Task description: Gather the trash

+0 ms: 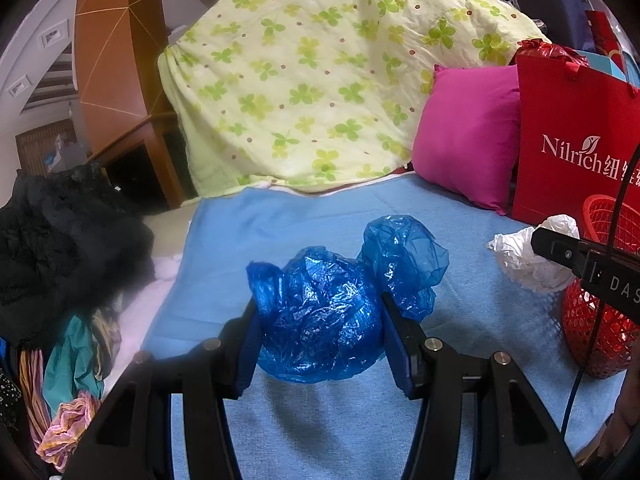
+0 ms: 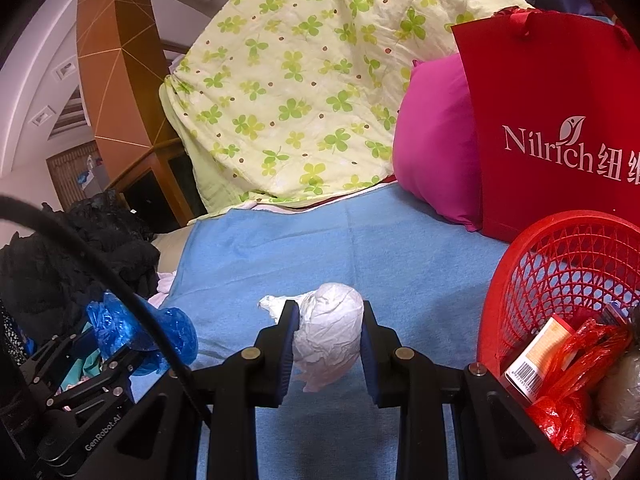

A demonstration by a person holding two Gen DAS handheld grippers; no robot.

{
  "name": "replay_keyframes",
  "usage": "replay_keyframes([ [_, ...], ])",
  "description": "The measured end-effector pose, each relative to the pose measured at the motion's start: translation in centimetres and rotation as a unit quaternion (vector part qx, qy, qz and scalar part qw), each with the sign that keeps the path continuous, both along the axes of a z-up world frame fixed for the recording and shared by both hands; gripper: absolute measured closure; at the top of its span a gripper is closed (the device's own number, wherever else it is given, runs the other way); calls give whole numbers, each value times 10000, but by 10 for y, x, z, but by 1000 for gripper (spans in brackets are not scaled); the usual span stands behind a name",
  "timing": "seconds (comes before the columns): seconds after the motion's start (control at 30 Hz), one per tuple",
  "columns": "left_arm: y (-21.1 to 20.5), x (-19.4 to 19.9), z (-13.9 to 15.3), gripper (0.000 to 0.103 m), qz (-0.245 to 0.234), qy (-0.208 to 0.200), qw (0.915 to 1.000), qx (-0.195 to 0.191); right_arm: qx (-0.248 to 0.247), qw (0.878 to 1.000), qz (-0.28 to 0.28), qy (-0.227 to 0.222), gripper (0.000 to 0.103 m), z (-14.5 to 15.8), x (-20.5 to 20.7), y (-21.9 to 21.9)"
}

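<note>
— Several things are cut off: the red paper bag (image 2: 560, 128) runs past the right edge, and the red mesh basket (image 2: 560, 264) shows only in part. What lies deep in it I cannot name beyond a barcoded carton (image 2: 536, 356) and a red plastic bag (image 2: 572, 384).

— And the pile at the left?

— Dark clothing (image 1: 68, 236), blurred; I cannot tell the pieces apart.

— How does the trash look?

— A crumpled blue plastic bag (image 1: 320, 320), shiny and creased, with a second puffed lobe behind it, above the blue sheet (image 1: 312, 216) on the bed. Beside the basket, a wad of white paper (image 2: 332, 332), wrinkled, with a loose corner sticking out to the left.

— The fingers?

— The left gripper (image 1: 320, 340) has its fingers (image 1: 248, 344) partly spread, pressing the blue bag from both sides. The right gripper (image 2: 330, 344) pinches the white wad, its fingers (image 2: 370, 340) close together around it.
</note>
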State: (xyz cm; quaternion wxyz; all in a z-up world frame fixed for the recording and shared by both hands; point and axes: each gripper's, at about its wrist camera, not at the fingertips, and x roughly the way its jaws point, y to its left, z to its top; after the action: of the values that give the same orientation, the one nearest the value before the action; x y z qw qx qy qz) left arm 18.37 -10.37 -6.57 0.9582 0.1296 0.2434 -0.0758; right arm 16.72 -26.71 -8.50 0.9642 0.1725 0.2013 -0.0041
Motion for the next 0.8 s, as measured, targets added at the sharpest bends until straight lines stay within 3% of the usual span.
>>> replay_keyframes([
  [0.8, 0, -1, 3, 47, -80, -19, 10000, 25, -70, 10000, 0, -34, 72, 1, 1, -2],
])
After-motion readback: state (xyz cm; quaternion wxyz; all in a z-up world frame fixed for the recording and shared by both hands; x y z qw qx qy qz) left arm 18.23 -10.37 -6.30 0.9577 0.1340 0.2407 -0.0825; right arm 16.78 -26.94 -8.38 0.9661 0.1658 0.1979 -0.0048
